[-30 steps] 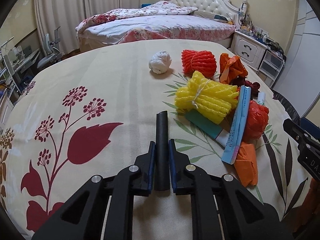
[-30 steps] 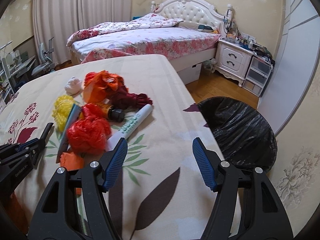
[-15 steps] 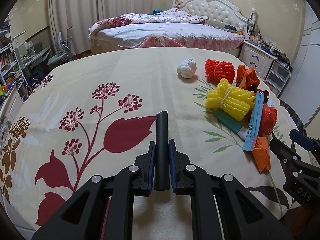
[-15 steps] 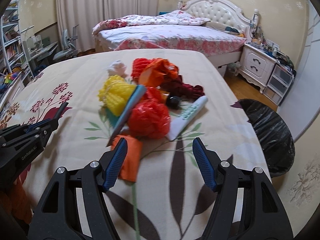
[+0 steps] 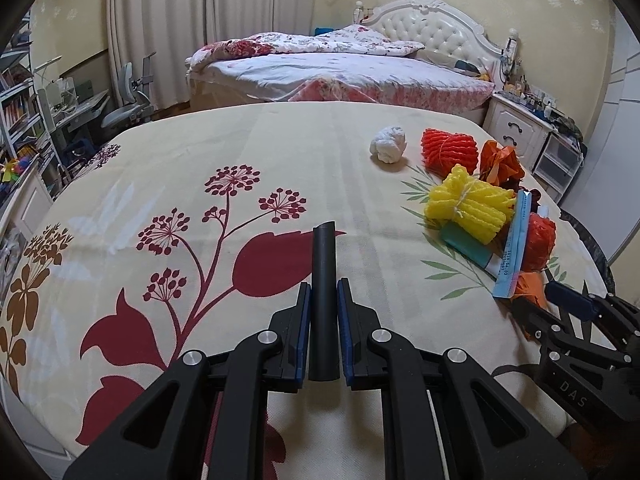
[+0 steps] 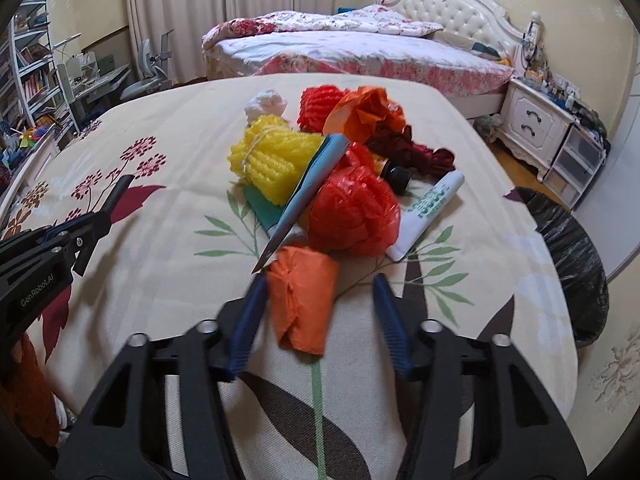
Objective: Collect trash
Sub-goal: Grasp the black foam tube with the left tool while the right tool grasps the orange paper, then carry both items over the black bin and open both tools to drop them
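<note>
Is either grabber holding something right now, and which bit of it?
The left gripper is shut on a black tube, clamped near its back end. The right gripper is open around the orange bag, not yet squeezing it.

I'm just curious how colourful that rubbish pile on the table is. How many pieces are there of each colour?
Yellow foam net bundle: 1
Red: foam net bundle, crumpled plastic bag: 2
Orange: crumpled bags: 2
White: paper wad, tube: 2
Blue flat packet: 1
Dark red cloth: 1
Total: 9, counting only what shows clearly.
</note>
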### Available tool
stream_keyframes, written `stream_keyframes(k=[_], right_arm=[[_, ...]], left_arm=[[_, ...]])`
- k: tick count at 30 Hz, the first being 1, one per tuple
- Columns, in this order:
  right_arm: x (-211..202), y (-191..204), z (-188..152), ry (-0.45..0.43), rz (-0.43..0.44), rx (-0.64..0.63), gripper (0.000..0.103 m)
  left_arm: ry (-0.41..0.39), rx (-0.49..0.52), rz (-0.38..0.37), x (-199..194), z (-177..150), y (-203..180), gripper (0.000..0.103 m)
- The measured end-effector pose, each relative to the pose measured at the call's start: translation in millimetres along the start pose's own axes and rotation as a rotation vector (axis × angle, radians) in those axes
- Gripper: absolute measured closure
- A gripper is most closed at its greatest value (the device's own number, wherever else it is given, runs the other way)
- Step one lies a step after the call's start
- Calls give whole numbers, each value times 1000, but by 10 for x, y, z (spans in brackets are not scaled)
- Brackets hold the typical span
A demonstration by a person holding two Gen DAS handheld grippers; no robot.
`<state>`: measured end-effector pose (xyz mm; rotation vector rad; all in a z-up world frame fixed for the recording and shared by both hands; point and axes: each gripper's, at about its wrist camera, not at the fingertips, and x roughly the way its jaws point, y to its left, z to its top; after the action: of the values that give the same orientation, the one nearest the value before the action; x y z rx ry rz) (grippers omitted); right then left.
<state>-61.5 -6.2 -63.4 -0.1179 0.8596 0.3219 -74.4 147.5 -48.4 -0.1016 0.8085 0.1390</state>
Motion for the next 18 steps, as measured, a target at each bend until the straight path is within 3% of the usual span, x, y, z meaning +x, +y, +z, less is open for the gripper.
stream_keyframes(k=[2,18], right_arm=[[-12,-13,-18,5,2,2,74],[-380,-250,-104,-75,-50,37,75]], left_arm=[[-2,-1,-4,-13,-3,-9,89],[-94,58,-55,-290,44,-314,89]])
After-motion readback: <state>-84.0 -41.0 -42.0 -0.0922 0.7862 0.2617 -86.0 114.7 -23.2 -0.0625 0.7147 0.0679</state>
